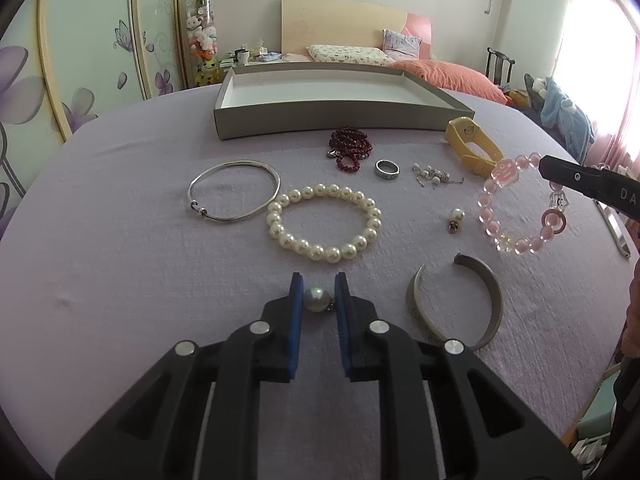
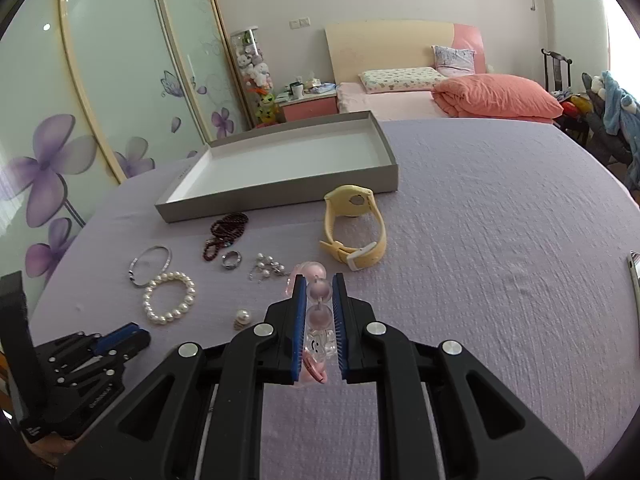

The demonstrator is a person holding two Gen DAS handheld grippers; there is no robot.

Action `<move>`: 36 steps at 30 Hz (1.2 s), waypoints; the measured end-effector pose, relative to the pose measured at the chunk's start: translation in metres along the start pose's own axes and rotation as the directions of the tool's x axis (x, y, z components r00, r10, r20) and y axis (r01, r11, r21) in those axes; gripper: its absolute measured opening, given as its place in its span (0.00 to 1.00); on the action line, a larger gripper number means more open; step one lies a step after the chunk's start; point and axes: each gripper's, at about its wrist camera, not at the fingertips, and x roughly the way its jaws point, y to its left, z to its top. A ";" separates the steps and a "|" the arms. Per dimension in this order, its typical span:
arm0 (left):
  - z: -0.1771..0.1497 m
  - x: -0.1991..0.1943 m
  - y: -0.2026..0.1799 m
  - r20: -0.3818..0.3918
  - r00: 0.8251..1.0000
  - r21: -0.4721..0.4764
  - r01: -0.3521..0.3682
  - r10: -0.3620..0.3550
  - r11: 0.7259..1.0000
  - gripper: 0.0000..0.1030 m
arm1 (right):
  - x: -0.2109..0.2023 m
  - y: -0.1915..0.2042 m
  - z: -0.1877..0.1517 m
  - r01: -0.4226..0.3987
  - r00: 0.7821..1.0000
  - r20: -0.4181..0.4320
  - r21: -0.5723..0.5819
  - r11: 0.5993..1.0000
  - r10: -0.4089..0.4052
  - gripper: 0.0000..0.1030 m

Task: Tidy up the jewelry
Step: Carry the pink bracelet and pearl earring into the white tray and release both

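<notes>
Near the front of the lilac counter (image 1: 120,240), the left tool (image 1: 318,300) is pinching a pearl earring (image 1: 316,299) while the right tool (image 2: 320,312) is clasping the pink bracelet (image 1: 520,208), both best carried level to the far empty tray (image 1: 340,120).

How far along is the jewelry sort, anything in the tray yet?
Early. The gray tray shows nothing inside. In hand: the left gripper is shut on a pearl earring, and the right gripper holds the pink bead bracelet. Left on the cloth: pearl bracelet, silver bangle, red beads, ring, yellow watch band, gray cuff, small earrings.
</notes>
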 end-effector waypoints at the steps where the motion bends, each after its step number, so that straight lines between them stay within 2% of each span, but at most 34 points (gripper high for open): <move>1: 0.000 0.000 0.002 0.000 1.000 -0.007 0.007 -0.007 1.000 0.15 | -0.001 0.001 0.000 -0.005 1.000 0.002 -0.001 1.000 0.005 0.13; 7: 0.003 -0.008 0.010 0.016 1.000 -0.038 0.023 -0.023 0.999 0.15 | -0.011 0.008 0.005 -0.023 0.999 0.033 -0.017 1.000 0.024 0.13; 19: 0.033 -0.056 0.026 0.127 0.992 -0.025 0.002 0.001 1.000 0.15 | -0.026 0.015 0.018 -0.044 0.996 0.076 -0.041 0.998 0.048 0.13; 22: 0.048 -0.064 0.030 0.155 0.988 -0.013 -0.007 0.009 1.000 0.15 | -0.032 0.017 0.025 -0.042 0.994 0.096 -0.057 0.997 0.048 0.13; 27: 0.075 -0.065 0.035 0.162 0.986 -0.014 0.035 -0.032 0.999 0.15 | -0.040 0.020 0.046 -0.032 0.989 0.139 -0.083 0.996 0.043 0.13; 32: 0.115 -0.049 0.039 0.163 0.985 -0.023 0.057 -0.052 0.998 0.15 | -0.040 0.026 0.084 0.004 0.981 0.191 -0.128 0.992 0.021 0.13; 36: 0.153 -0.025 0.043 0.149 0.986 -0.034 0.083 -0.077 0.996 0.15 | -0.021 0.029 0.116 0.003 0.981 0.191 -0.136 0.991 0.023 0.13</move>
